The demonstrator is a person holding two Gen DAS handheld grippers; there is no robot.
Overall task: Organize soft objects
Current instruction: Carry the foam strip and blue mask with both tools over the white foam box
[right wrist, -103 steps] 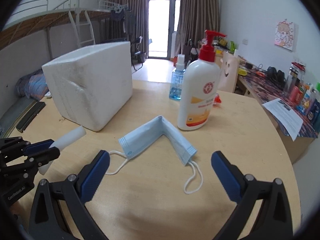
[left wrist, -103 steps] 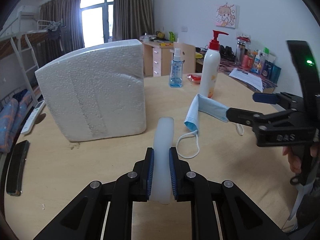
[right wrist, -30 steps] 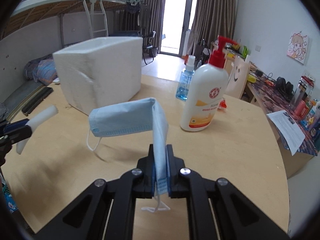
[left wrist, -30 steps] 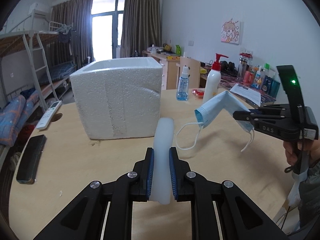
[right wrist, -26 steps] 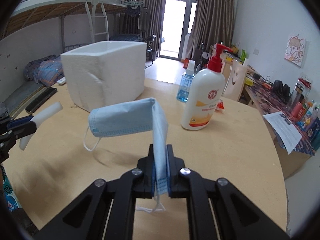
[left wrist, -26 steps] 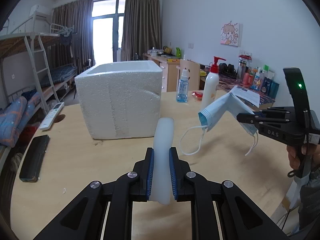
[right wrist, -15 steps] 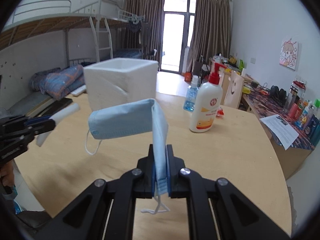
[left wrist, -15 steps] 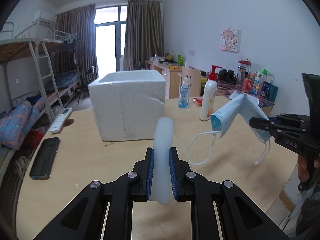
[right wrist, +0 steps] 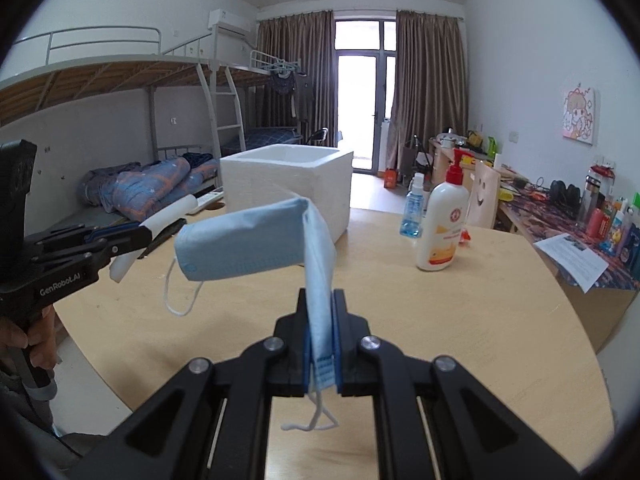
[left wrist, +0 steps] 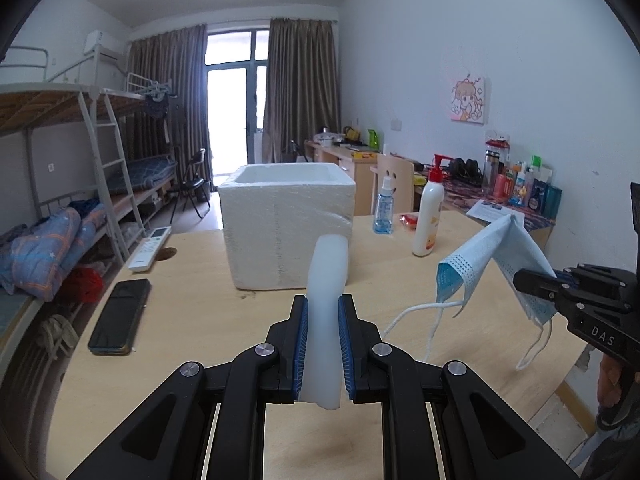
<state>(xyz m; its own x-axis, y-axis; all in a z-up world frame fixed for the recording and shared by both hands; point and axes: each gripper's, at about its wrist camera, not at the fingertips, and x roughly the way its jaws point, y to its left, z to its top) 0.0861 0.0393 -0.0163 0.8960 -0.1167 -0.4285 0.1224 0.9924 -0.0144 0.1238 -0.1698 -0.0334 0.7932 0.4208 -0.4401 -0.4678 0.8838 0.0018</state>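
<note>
Got my left gripper (left wrist: 323,354) clamped on a soft white translucent strip (left wrist: 326,284), right gripper (right wrist: 321,342) pinching a pale blue pleated face mask (right wrist: 256,240), both in the air short of the open white foam box (left wrist: 290,224). Mask's held by one end, so it could slip or snag the rim.

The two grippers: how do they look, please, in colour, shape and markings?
Both are black, angular frames with silver screws and blue pads on the fingers. The left gripper carries white "GenRobot.AI" lettering; the right gripper shows "DAS". Each has a black handle, and a grey sleeve shows below the left one.
</note>
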